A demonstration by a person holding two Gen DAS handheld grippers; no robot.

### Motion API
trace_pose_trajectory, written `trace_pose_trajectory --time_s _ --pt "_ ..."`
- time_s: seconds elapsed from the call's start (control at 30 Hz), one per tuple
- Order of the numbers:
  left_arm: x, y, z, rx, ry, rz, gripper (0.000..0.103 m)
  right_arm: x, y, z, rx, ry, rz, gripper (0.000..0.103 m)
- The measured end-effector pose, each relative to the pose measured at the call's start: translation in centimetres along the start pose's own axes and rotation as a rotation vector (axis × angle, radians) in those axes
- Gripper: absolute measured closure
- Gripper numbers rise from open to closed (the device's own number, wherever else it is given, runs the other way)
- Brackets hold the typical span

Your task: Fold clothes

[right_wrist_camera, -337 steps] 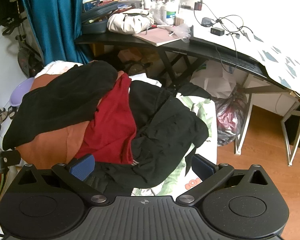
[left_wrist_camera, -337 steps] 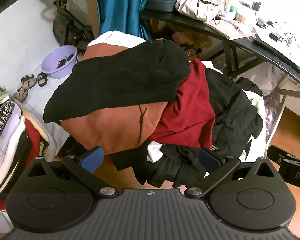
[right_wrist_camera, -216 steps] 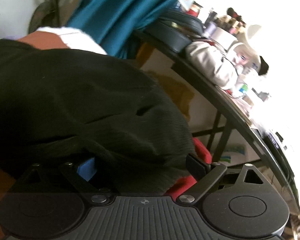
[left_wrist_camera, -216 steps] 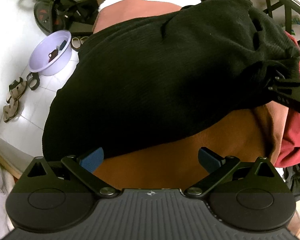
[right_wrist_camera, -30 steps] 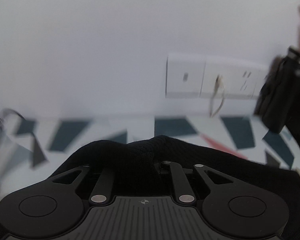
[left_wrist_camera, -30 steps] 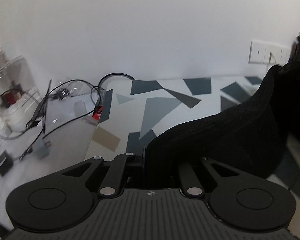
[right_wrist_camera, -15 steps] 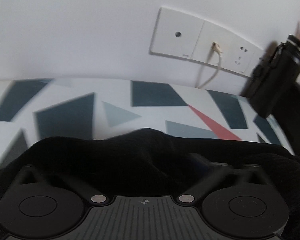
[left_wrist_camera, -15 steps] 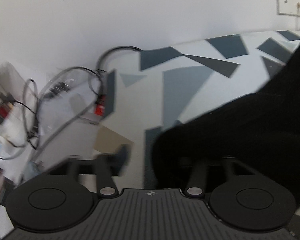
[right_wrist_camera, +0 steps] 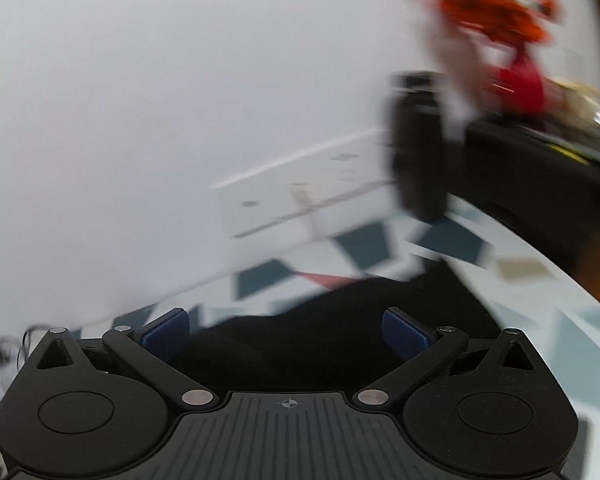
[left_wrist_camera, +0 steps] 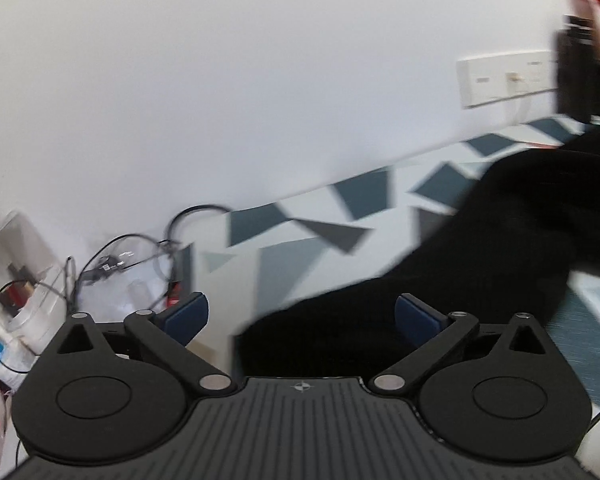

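the black garment (left_wrist_camera: 500, 248) lies spread on the counter (left_wrist_camera: 284, 256), a white top printed with dark blue and grey triangles, and runs from just in front of the left gripper (left_wrist_camera: 302, 318) away to the right; in the right wrist view the same dark cloth (right_wrist_camera: 332, 320) sits low between the fingers of the right gripper (right_wrist_camera: 286, 334). the left gripper's jaws are opening, blue pads wide apart, the cloth's near edge between them but not pressed by either pad. the right gripper stands wide too, pads clear of the fabric. beyond the cloth a white wall carries a socket plate (left_wrist_camera: 504, 78); tangled cables (left_wrist_camera: 132, 256) lie at the counter's left end. both views are blurred.
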State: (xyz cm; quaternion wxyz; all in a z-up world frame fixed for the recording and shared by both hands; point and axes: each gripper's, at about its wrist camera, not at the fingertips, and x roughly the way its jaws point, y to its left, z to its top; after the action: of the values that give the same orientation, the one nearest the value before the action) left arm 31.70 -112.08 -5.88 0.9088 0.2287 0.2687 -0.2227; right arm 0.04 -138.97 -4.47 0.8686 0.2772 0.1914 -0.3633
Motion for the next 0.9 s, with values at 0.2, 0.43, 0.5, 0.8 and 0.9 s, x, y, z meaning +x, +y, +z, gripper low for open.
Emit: trace_pose_trajectory --time_s 0.2,0.43,0.5,0.8,0.9 --pt "-2.9 -8.9 0.0 0.041 0.033 -0.207 0.001 -6.0 -9.9 -4.5 0.088 0.073 -0.047 0.001" --pt "-4.7 -22.7 -0.5 0.172 0.075 -0.530 0.001 -10.2 -17.4 -6.9 0.132 0.098 -0.076 0.001" --pt "-4.5 -26.8 -0.7 0.185 0.086 -0.577 0.001 -11.3 -18.5 -7.2 0.133 0.091 -0.073 0.001" --pt "-2.0 -37.6 -2.3 0.133 0.295 -0.631 0.002 -15.5 -22.2 -8.0 0.085 0.082 -0.103 0.001" --pt "-3.0 -38.7 -3.0 0.182 0.213 -0.588 0.014 -16.4 -23.0 -8.1 0.080 0.083 -0.115 0.001"
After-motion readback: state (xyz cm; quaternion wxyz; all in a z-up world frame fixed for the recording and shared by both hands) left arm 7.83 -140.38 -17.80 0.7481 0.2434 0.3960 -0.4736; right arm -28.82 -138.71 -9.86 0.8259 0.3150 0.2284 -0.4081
